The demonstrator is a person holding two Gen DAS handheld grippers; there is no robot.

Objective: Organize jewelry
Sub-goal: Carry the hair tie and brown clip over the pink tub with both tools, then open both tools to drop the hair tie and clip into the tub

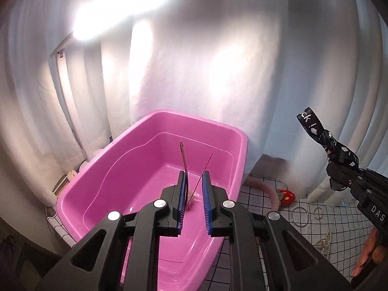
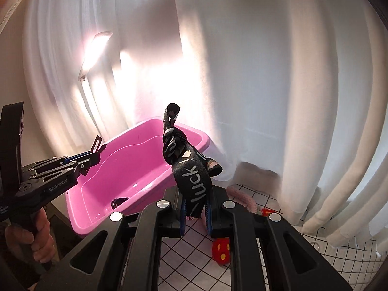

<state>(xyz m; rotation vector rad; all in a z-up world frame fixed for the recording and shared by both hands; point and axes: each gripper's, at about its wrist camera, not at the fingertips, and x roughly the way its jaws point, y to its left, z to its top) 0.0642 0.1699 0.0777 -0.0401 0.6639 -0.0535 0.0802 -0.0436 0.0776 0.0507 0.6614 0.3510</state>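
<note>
The left tool hangs over the pink plastic tub, its blue-padded fingers drawn close and pinching a thin dark red strip whose upper end curves up above the fingertips; a finer strand of the same thing slants across the gap between the fingers. From the right wrist view the same tool shows at the left edge, gripped by a hand, with a slim clip-like piece poking past its tip above the tub. The right tool is pressed together on a black ribbon printed in white with the word "luck" and small cloud shapes; the ribbon is knotted above the fingers and its looped end stands up in the air, above the near right corner of the tub. In the left wrist view that ribbon sticks out of the right tool at the far right. Something small and dark lies on the tub's floor. On the counter, covered by a white cloth with a black grid, lie two thin metal bangles, a fuzzy pink headband, a red strawberry-like ornament and a pearly piece. White curtains hang behind everything.
</note>
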